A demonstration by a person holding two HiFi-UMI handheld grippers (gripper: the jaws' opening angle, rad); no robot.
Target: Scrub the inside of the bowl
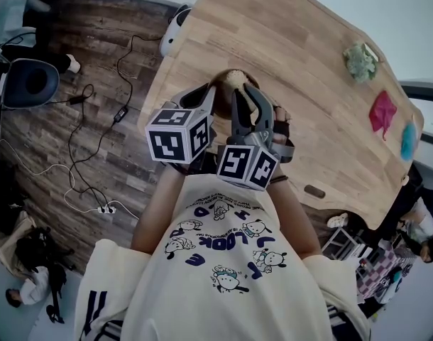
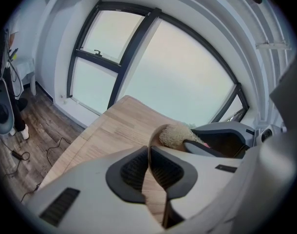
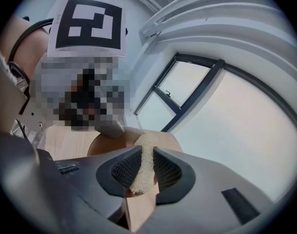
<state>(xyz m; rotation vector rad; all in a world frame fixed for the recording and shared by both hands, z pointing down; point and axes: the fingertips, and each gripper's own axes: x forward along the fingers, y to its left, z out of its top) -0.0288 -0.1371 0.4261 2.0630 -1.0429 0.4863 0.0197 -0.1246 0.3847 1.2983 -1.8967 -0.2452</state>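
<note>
A brown wooden bowl [image 1: 222, 84] sits on the light wooden table [image 1: 287, 55] just in front of me. My left gripper [image 1: 211, 94] is shut on its thin rim [image 2: 152, 136], which runs edge-on between the pads [image 2: 134, 172]. My right gripper [image 1: 243, 94] is shut on a beige fibrous scrubber [image 3: 142, 165]. The scrubber's tip [image 2: 175, 134] rests over the bowl [image 3: 107, 144]. Both marker cubes hide most of the bowl in the head view.
At the table's far right lie a green cloth [image 1: 360, 61], a pink cloth [image 1: 382, 112] and a blue thing [image 1: 409, 141]. A white object [image 1: 175, 30] sits at the left edge. Cables and a power strip [image 1: 103, 209] lie on the floor.
</note>
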